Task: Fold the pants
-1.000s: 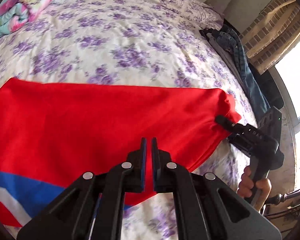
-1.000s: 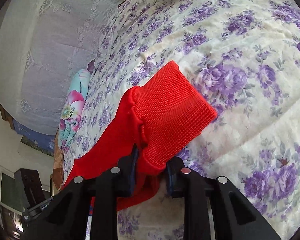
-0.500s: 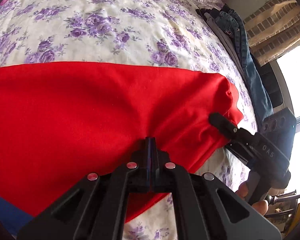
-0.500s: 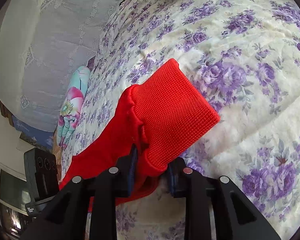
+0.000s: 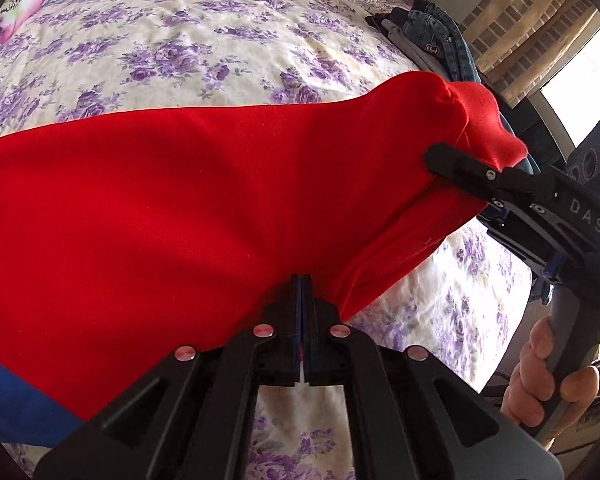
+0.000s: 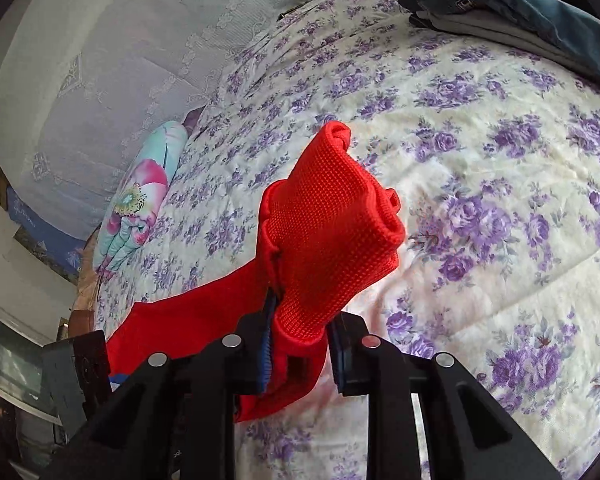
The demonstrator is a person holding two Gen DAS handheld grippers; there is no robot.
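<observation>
Left gripper [image 5: 301, 280] pressed shut on near edge of red pants [image 5: 180, 200]; right gripper [image 6: 300, 320] pinched on ribbed cuff [image 6: 332, 216]. Pants held partly raised over floral bedspread [image 5: 220, 40]. Both edges best carried level, tension kept even, fold laid square.

Left black two-finger gripper [image 5: 301, 280]: fingers [image 5: 296, 300] pressed together, only a sliver of gap between the pads, clamped on the near edge of red cloth. Right black two-finger gripper [image 6: 303, 334]: fingers [image 6: 265, 344] held apart around a thick bunch of red ribbed cuff, pinching it. From the left wrist view, right gripper's handle wrapped by a bare hand [image 5: 540, 376], knuckles curled, at lower right.
</observation>
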